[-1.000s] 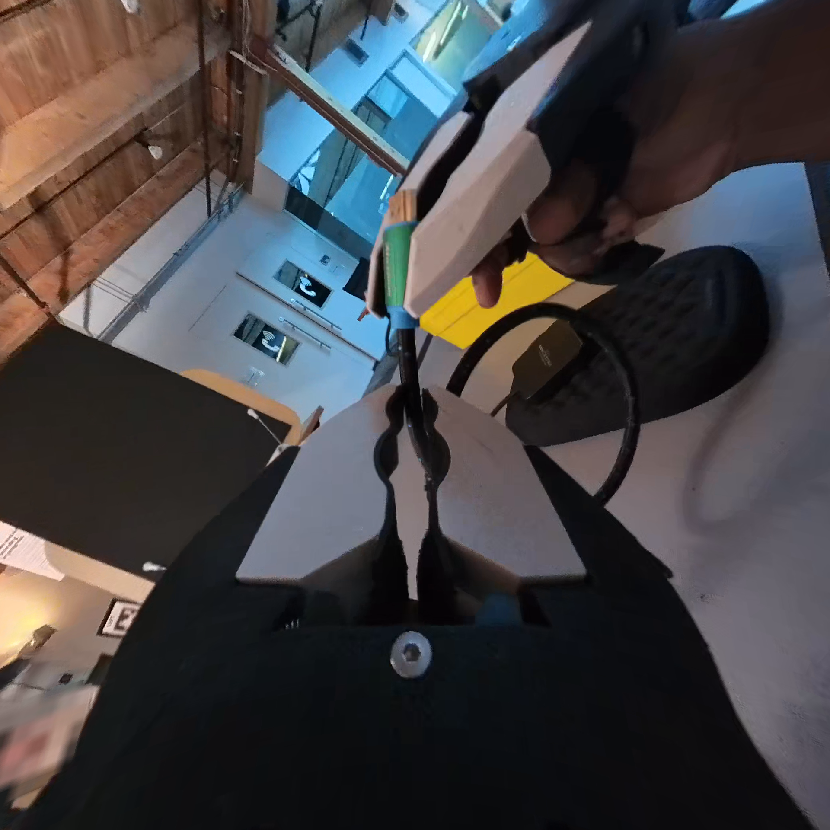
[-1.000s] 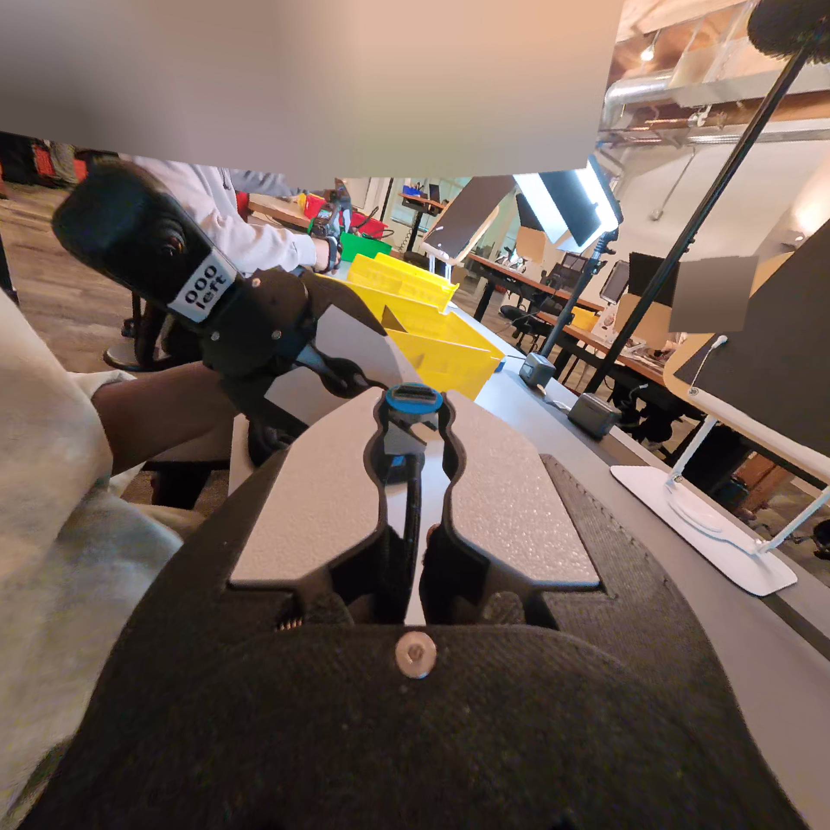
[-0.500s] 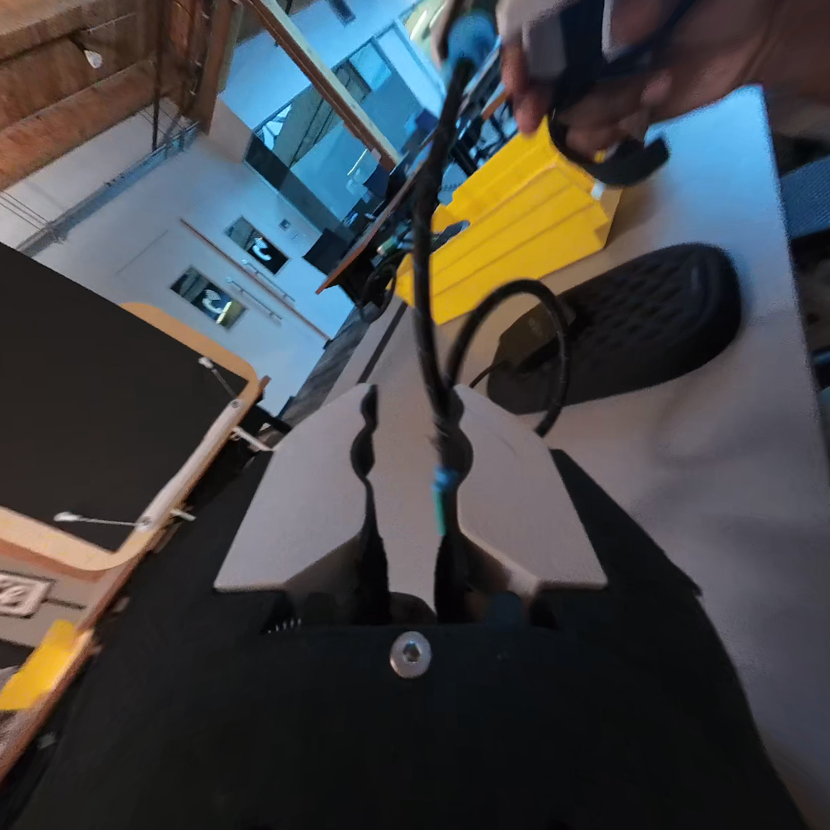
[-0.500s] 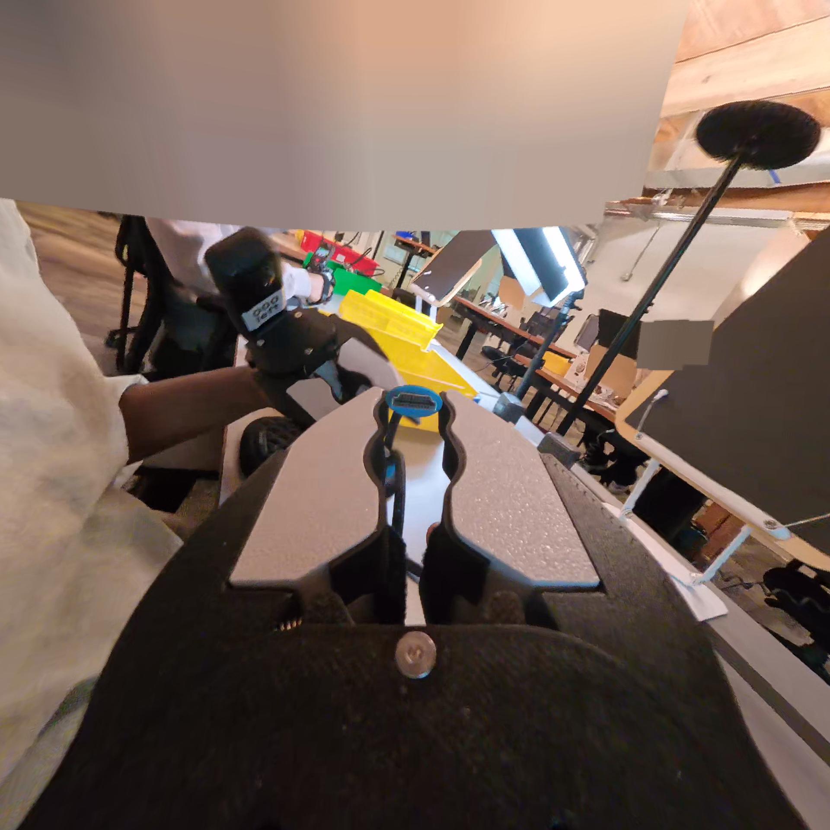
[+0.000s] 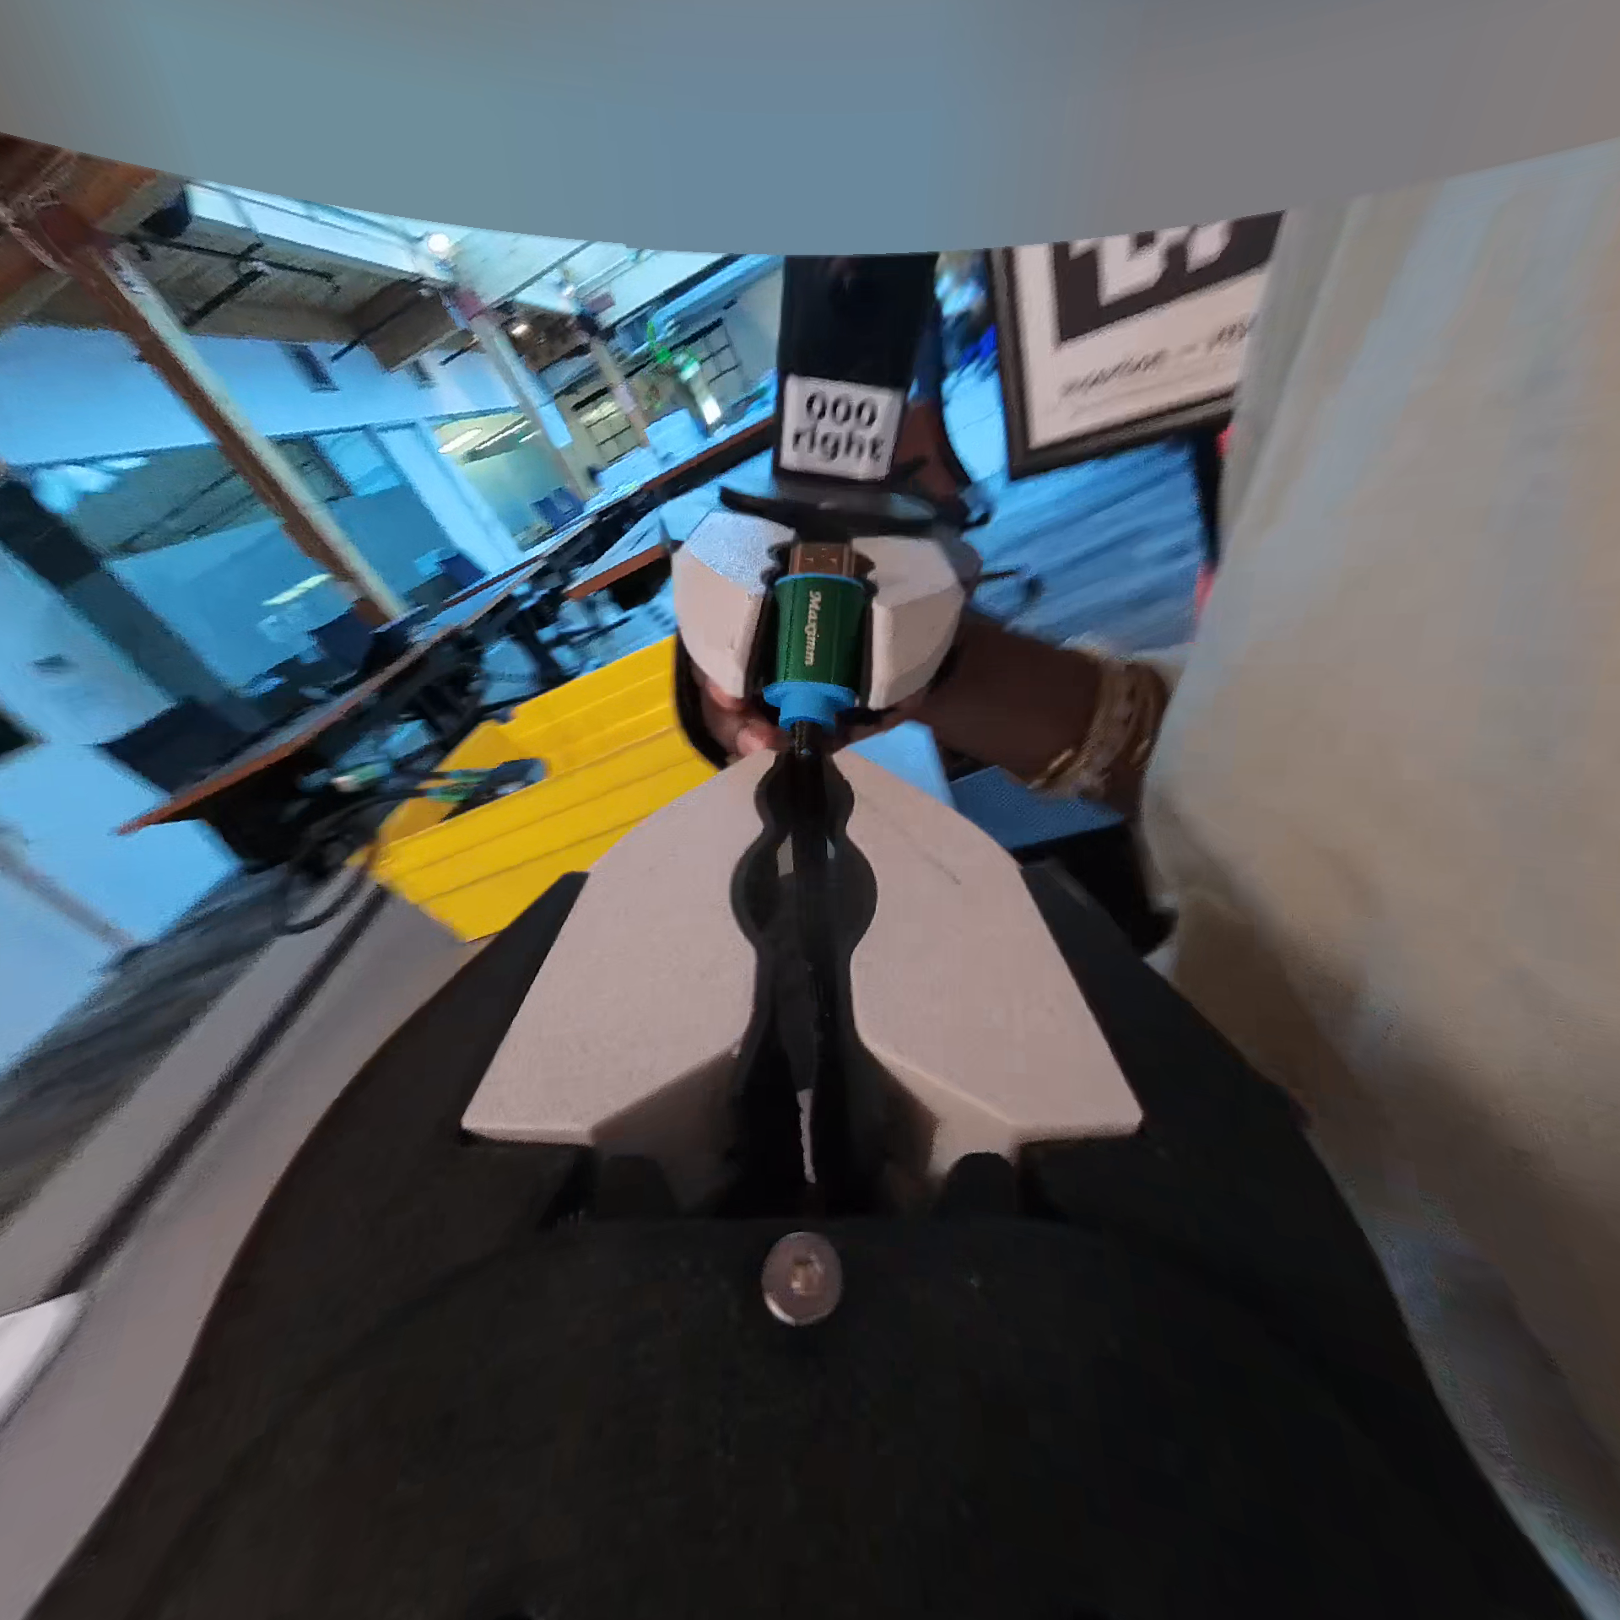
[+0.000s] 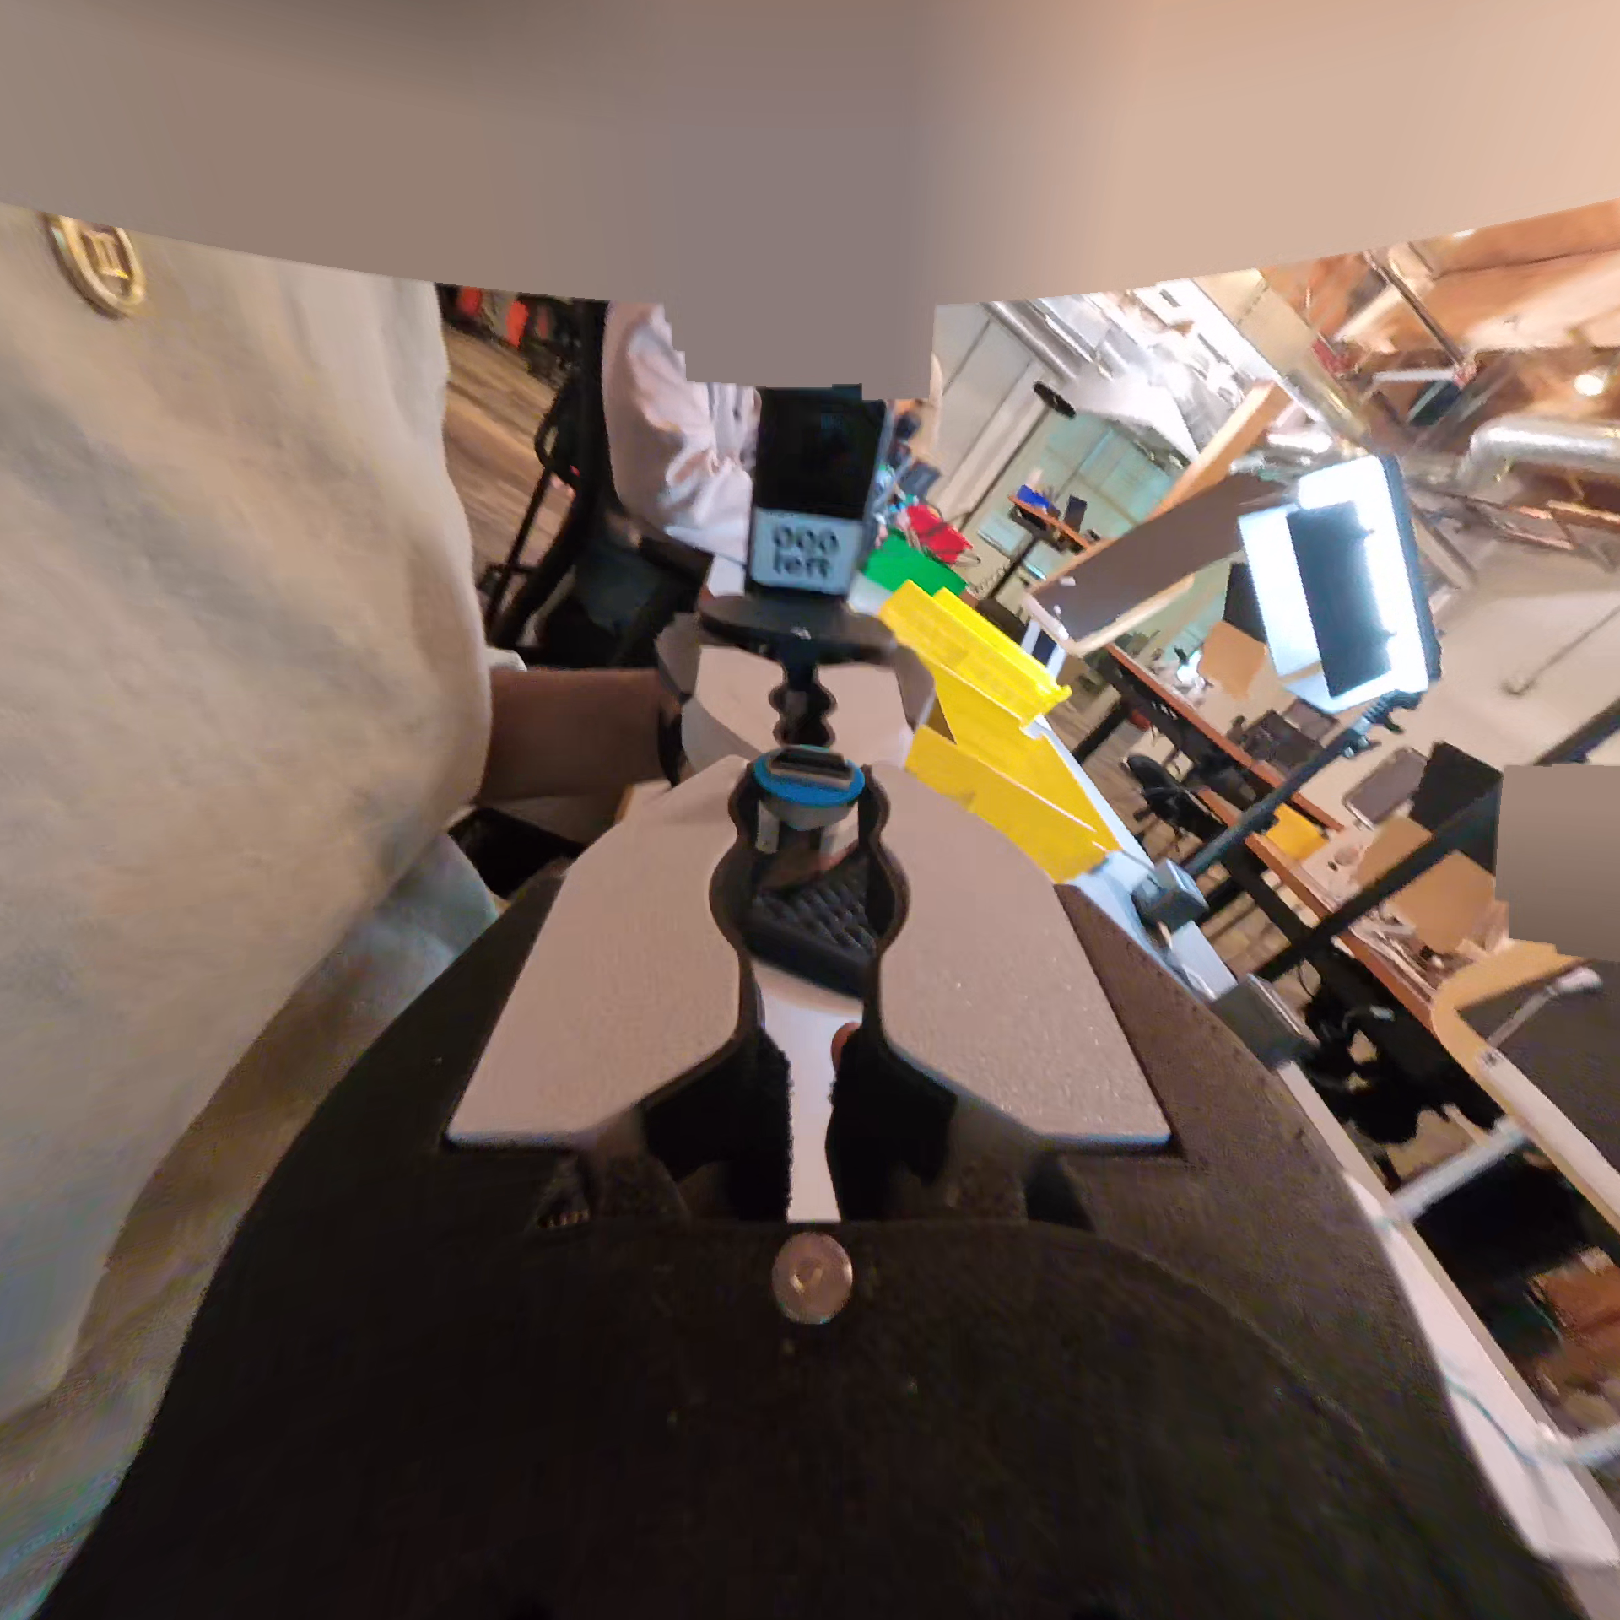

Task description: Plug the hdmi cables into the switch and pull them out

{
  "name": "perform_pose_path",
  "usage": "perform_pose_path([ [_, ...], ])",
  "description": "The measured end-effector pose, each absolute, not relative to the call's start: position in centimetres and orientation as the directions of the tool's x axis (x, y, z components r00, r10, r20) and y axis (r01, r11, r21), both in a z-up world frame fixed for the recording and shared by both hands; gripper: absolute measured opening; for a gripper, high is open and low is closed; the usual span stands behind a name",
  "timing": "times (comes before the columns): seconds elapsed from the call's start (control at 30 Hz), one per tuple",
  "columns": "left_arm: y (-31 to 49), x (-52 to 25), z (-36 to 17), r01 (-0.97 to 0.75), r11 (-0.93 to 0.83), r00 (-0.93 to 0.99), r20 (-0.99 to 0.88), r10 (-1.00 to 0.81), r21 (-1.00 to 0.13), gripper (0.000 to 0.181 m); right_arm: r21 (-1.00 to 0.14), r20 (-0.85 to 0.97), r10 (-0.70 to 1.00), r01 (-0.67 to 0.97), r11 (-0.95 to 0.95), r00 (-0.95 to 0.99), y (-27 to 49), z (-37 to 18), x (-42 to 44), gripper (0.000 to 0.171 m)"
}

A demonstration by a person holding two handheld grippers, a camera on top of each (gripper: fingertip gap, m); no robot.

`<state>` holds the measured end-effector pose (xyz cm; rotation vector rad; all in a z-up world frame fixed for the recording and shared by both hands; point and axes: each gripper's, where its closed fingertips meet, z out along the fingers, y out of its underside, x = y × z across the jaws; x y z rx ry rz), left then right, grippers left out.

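Two tools, one cable, one plug in sight. No switch visible in either view.

Right tool (image 5: 815, 614) clamps the green plug (image 5: 811, 631) between its fingers, blue collar toward the left tool, metal tip pointing away from it. From the right wrist view the same plug (image 6: 806, 785) shows end-on at the tips of the right tool (image 6: 806, 815).

Left tool (image 5: 802, 841) is closed on the black cable (image 5: 805, 877) just behind the plug; the cable runs down the slot between its fingers. The left tool (image 6: 802, 701) faces the right one head-on, tips nearly touching, both held up in front of the person's light shirt (image 5: 1403, 789).

Versus half a second ago: the tools were apart then, with a long run of cable between the left tool and the plug. Now the left grip sits right behind the blue collar and the tools point straight at each other. The black mat and the device on it have left the left view.

Around: stacked yellow bins (image 5: 561, 789) on the counter (image 5: 175, 1096) behind, counted as three tiers at best, blurred. Black mat (image 6: 815, 920) shows through the right tool's gap. One lit light panel (image 6: 1332, 596) on a stand to the right, more desks behind. A second person in white sits behind the left tool.
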<state>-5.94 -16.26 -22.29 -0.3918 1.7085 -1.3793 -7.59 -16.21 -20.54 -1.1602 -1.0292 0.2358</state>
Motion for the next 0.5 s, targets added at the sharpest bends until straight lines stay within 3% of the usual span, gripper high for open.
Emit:
perform_pose_path([
  [0.13, -12.2, -5.0, -21.0, 0.195, 0.706, -0.148, -0.732, -0.665, -0.681, 0.006, -0.862, 0.507, 0.58, 0.384, 0.332, 0.638, -16.0, -20.6, -4.5, 0.033],
  [0.27, -8.9, -5.9, -18.9, 0.011, 0.956, 0.229, -0.93, -0.287, -0.292, 0.006, -0.937, 0.349, 0.572, 0.284, 0.203, 0.743, -16.2, -20.5, -1.4, 0.04],
  [0.37, -8.0, -5.0, -20.5, -0.111, 0.989, 0.224, -0.972, -0.069, -0.096, 0.006, -0.967, 0.251, 0.574, 0.23, 0.111, 0.779, -15.2, -21.1, -0.9, 0.04],
  [0.5, -8.9, -3.8, -22.7, -0.09, 0.996, 0.143, -0.99, -0.013, -0.026, 0.006, -0.97, 0.187, 0.617, 0.243, -0.008, 0.764, -13.5, -23.4, -2.4, 0.045],
])
